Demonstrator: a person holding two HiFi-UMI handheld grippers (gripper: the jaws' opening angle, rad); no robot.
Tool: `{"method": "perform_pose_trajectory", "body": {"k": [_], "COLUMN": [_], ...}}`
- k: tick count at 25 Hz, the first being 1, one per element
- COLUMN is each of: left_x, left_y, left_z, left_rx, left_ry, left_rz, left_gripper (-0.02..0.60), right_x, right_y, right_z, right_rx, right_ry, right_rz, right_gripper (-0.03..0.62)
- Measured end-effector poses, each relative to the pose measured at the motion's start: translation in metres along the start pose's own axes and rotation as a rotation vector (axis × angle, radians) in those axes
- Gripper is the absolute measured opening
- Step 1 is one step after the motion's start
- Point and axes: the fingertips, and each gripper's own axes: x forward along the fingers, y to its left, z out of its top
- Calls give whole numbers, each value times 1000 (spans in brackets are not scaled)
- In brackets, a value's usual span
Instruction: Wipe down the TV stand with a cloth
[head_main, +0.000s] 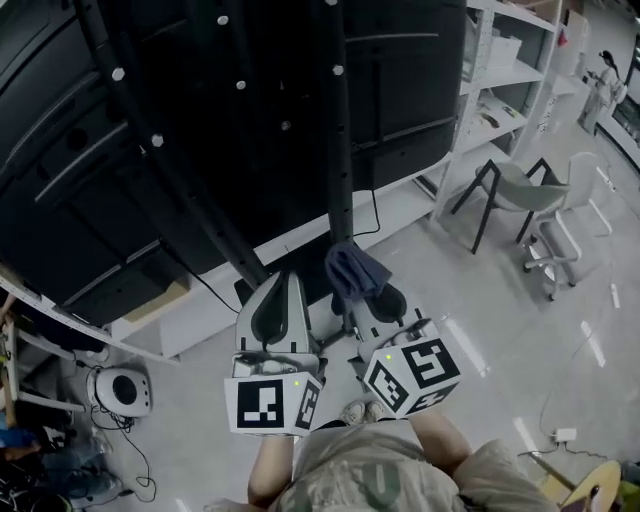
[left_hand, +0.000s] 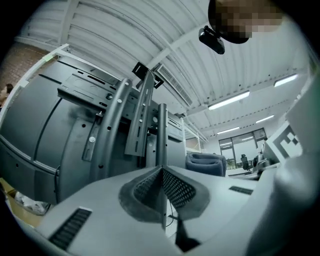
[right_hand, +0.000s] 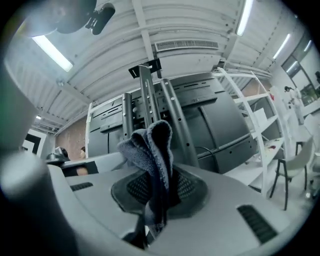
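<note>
The TV stand (head_main: 335, 150) is a frame of black metal posts with large dark screens on it; I see it from behind. It fills the left gripper view (left_hand: 145, 115) and the right gripper view (right_hand: 150, 95). My right gripper (head_main: 372, 297) is shut on a dark blue-grey cloth (head_main: 352, 268), which sticks up folded between the pads (right_hand: 150, 145). The cloth hangs close to the middle post; I cannot tell if they touch. My left gripper (head_main: 284, 285) is beside it, shut with nothing in it (left_hand: 162, 172).
A long white low shelf (head_main: 200, 310) runs under the screens. White racking (head_main: 500, 60) stands at the right, with a grey chair (head_main: 520, 190) and a white chair (head_main: 565, 220) in front of it. A small round device (head_main: 120, 390) and cables lie on the floor at the left.
</note>
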Motion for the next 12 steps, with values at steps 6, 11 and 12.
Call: {"method": "perform_pose_trajectory", "body": {"k": [6,11,12], "left_x": [18,26,28], "left_y": [-29,-43,-44], "left_z": [10,14,18], "left_rx": [10,33,41], "left_ry": [-19,-25,-32], "left_rz": [-61,-86,-88], "left_gripper": [15,15,15], "right_x": [-16,-17,-15], "right_y": [-22,-32,-34], "right_z": [18,35,45], "right_rx": [9,-26,-61], "right_ry": [-36,-62,-78], "right_rz": [-30,-35,-37], "right_gripper": [57,57,57]}}
